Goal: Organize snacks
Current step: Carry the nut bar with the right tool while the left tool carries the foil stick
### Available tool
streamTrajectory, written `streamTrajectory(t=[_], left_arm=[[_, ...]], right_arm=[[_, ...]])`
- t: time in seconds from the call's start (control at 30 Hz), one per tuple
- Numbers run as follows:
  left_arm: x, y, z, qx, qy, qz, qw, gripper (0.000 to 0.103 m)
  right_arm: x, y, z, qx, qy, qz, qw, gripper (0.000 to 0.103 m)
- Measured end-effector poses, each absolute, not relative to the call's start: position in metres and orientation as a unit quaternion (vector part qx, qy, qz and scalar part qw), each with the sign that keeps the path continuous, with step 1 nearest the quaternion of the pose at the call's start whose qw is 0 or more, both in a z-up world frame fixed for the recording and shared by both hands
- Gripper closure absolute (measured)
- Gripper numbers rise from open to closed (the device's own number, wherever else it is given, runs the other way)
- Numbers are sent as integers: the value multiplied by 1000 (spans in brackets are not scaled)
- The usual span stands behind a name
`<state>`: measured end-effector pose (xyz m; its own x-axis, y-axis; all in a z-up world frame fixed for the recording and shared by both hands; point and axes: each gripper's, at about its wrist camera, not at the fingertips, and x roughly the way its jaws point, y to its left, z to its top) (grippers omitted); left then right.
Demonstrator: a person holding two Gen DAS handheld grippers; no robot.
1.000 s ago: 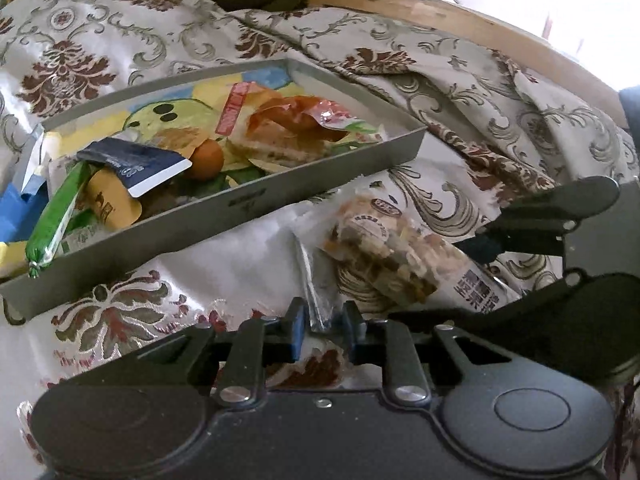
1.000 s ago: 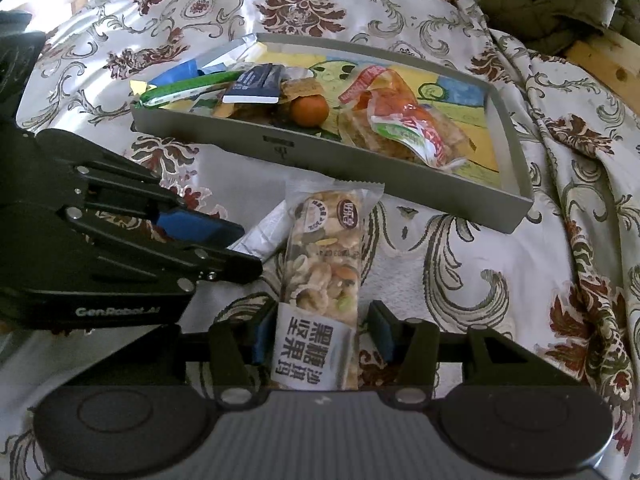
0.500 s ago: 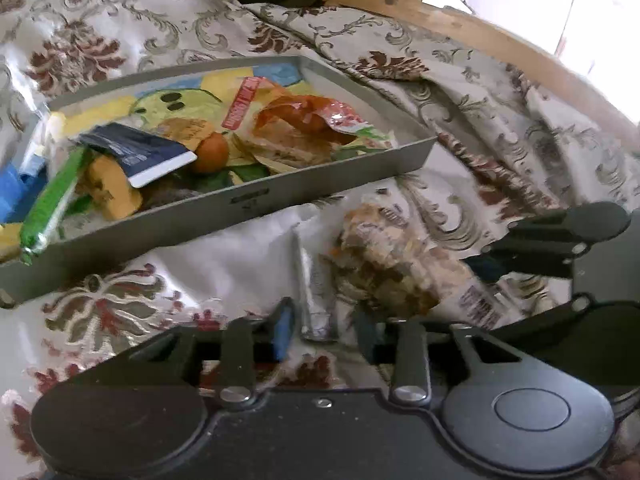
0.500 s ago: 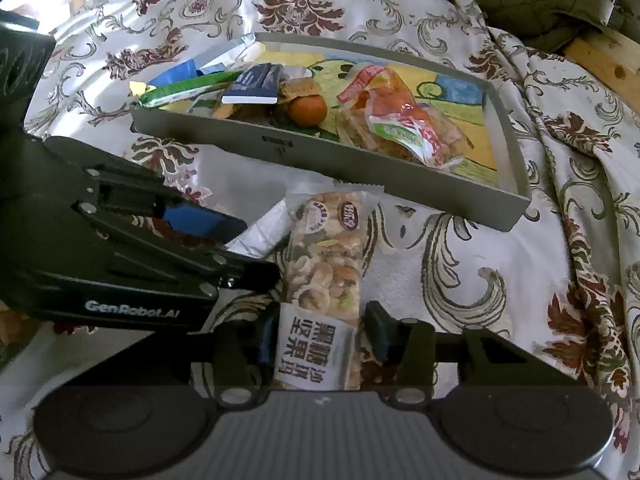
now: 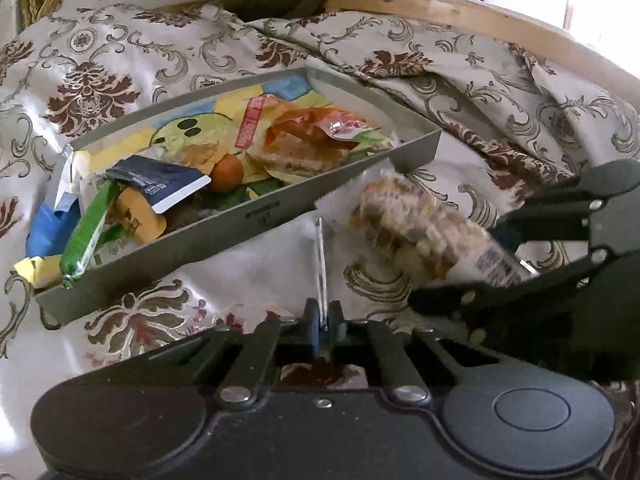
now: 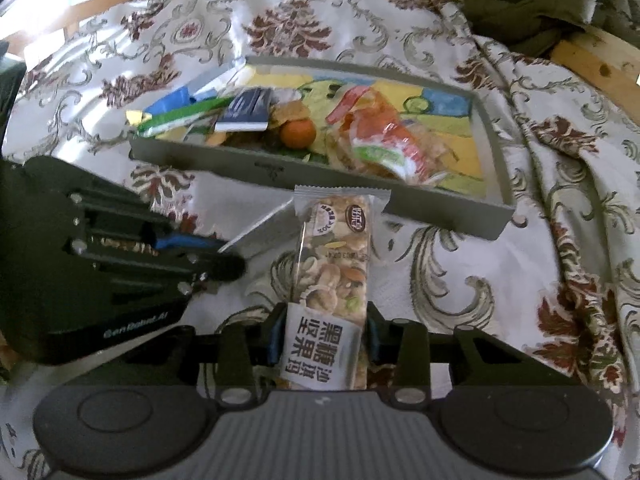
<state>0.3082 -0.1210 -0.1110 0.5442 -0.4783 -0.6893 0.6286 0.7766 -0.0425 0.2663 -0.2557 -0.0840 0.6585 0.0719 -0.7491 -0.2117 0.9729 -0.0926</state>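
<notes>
The left hand-held gripper was held angled downward, its jaws pinched fully together on the edge of a thin silver packet. The right hand-held gripper (just beside the left one) was likewise tilted downward, its jaws closing on a nut bar held between the pads.

"黑糖沙琪玛坚果" is printed in large black characters on the white label of the nut bar packet; "genrobot.ai" is read on the left gripper.
</notes>
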Motion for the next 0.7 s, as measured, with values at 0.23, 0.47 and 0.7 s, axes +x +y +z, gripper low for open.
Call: streamTrajectory(t=[0.23, 0.47, 0.7], left_arm=[[299, -114, -102, 94, 356, -312, 876, 100], [289, -107, -85, 80, 335, -305, 888, 100], [284, -98, -74, 63, 324, -298, 896, 100]], right_arm=[[257, -262, -71, -77, 385, 78, 916, 61], [247, -265, -61, -66, 365, 75, 926, 61], [244, -259, -61, -68, 359, 82, 927, 61]])
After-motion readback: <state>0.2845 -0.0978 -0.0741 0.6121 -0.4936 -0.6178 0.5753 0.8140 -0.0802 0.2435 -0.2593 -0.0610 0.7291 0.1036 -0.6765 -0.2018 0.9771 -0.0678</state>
